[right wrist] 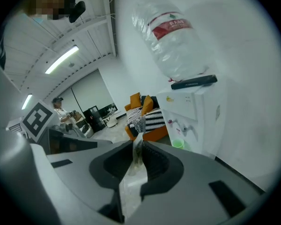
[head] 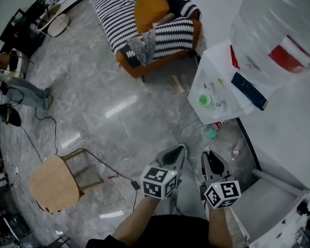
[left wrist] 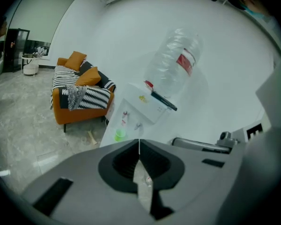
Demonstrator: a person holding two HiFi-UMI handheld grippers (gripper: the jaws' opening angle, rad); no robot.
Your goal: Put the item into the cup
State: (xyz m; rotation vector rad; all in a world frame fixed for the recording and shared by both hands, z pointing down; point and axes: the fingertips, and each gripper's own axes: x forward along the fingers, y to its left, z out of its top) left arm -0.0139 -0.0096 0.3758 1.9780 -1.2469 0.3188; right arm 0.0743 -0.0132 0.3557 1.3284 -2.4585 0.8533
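Note:
A green cup [head: 204,100] stands under the taps of a white water dispenser [head: 220,66]; the cup also shows in the left gripper view [left wrist: 119,135] and the right gripper view [right wrist: 178,144]. Both grippers hang side by side above the floor, short of the dispenser. My right gripper [head: 207,153] [right wrist: 137,146] is shut on a small clear packet [right wrist: 135,157] that sticks up between its jaws. The left gripper [head: 183,146] [left wrist: 139,146] is shut, jaws meeting in a thin line with nothing seen between them. The packet does not show in the head view.
A big water bottle [head: 279,30] tops the dispenser. An orange sofa [head: 144,25] with striped covers stands beyond, a wooden stool [head: 54,182] and a floor cable [head: 108,169] to the left. A teal object [head: 211,133] lies at the dispenser's foot. A grey cabinet [head: 268,205] is at right.

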